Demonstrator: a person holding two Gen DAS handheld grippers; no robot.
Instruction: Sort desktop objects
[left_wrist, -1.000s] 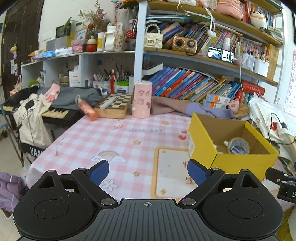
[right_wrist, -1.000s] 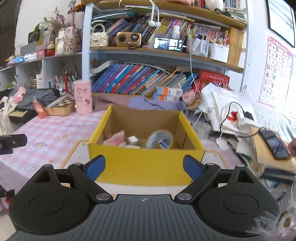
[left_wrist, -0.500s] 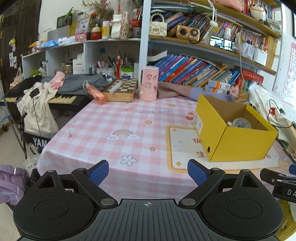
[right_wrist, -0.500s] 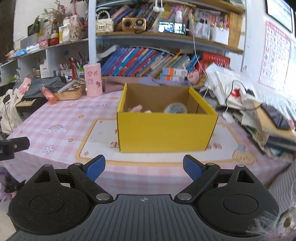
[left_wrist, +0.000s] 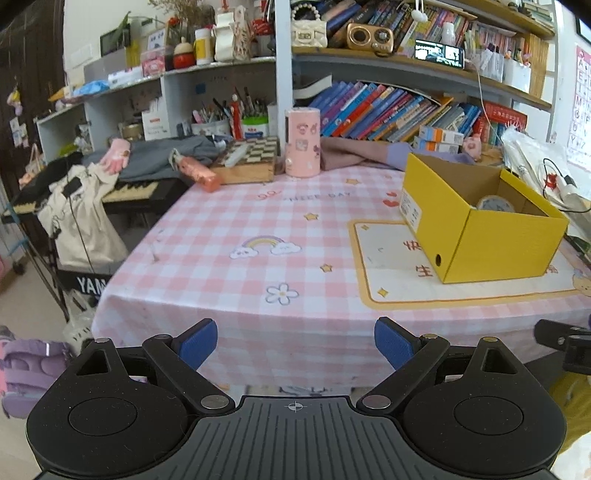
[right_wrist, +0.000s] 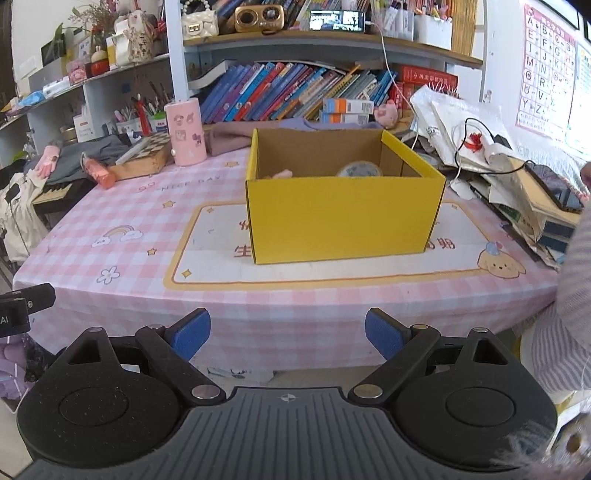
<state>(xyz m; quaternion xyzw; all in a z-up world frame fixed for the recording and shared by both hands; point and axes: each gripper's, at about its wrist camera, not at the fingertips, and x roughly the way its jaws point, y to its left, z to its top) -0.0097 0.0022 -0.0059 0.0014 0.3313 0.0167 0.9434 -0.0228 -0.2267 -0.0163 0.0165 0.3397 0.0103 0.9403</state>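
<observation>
A yellow cardboard box (left_wrist: 480, 236) (right_wrist: 343, 218) stands open-topped on the pink checked tablecloth (left_wrist: 258, 229) (right_wrist: 129, 221). Inside it I see a roll of tape (left_wrist: 495, 204) (right_wrist: 360, 170) and a pink item (right_wrist: 282, 173). My left gripper (left_wrist: 295, 343) is open and empty, held off the table's near edge, to the left of the box. My right gripper (right_wrist: 287, 334) is also open and empty, back from the near edge and facing the box's front wall.
A pink cylinder holder (left_wrist: 302, 142) (right_wrist: 184, 133), a chessboard box (left_wrist: 251, 158) and a pink bottle (left_wrist: 197, 171) stand at the table's far side below crowded bookshelves. Papers, cables and a phone (right_wrist: 554, 184) pile up right. A keyboard (left_wrist: 122, 190) stands left. A striped sleeve (right_wrist: 569, 295) is at right.
Both grippers have pulled back from the table and sunk a little, so the box looks smaller and the near table edge has come into view. Both stay open and empty.
</observation>
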